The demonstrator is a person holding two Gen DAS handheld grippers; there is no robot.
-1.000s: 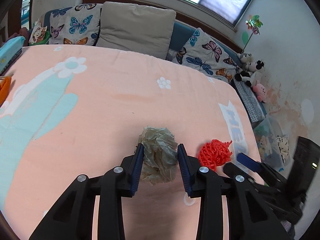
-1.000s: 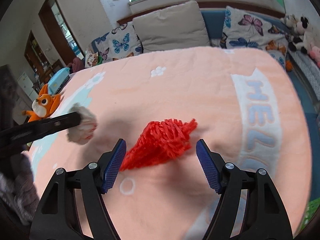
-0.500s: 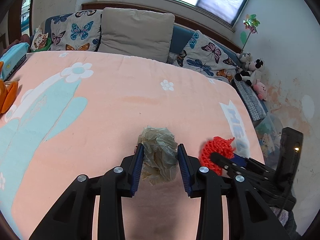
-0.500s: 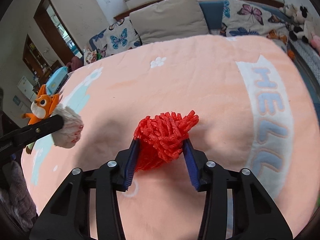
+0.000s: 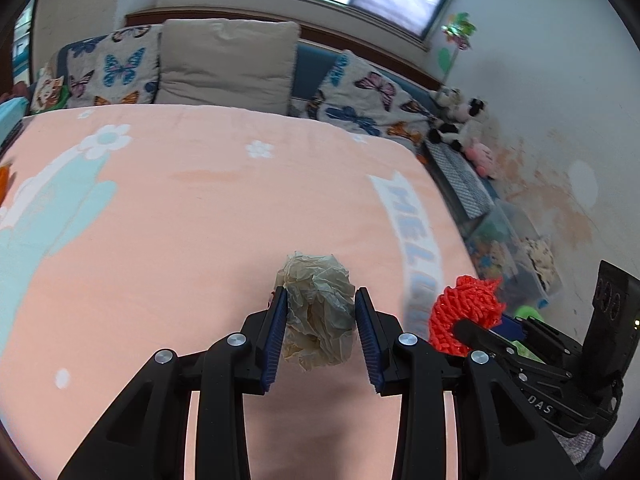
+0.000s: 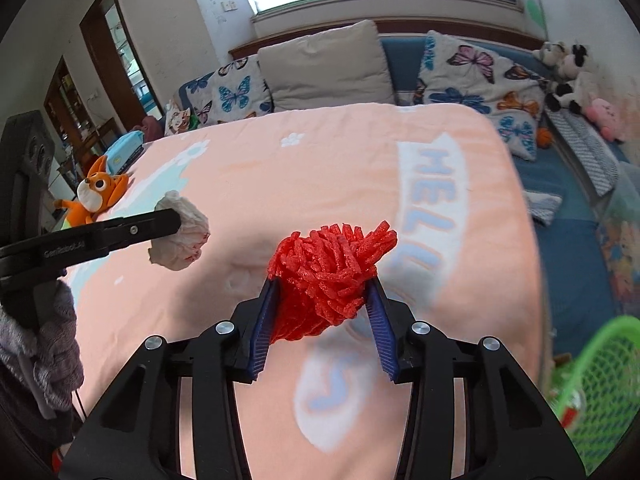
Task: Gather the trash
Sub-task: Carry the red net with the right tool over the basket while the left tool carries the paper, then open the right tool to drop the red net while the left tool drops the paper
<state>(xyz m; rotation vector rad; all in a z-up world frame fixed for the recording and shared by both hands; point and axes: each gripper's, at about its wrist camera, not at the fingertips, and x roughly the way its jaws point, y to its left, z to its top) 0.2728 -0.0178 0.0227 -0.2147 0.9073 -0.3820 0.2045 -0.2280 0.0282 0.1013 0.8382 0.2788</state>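
My left gripper [image 5: 320, 304] is shut on a crumpled beige paper wad [image 5: 318, 312] and holds it above the peach bedspread [image 5: 200, 220]. The wad also shows in the right wrist view [image 6: 180, 236], held off the bed at the left. My right gripper [image 6: 322, 292] is shut on a red foam net [image 6: 328, 272] and holds it above the bed. The red net also shows in the left wrist view [image 5: 464, 312], to the right of the wad.
A green mesh basket [image 6: 600, 364] sits low at the right, beside the bed. An orange fox toy [image 6: 94, 194] lies at the bed's left edge. Pillows [image 6: 324, 68] line the headboard. Plush toys [image 5: 460, 120] and storage boxes [image 5: 508, 256] stand by the right wall.
My right gripper closed on the red net and lifted it off the bed. Both grippers have risen and shifted right, and the green basket has come into the right wrist view.
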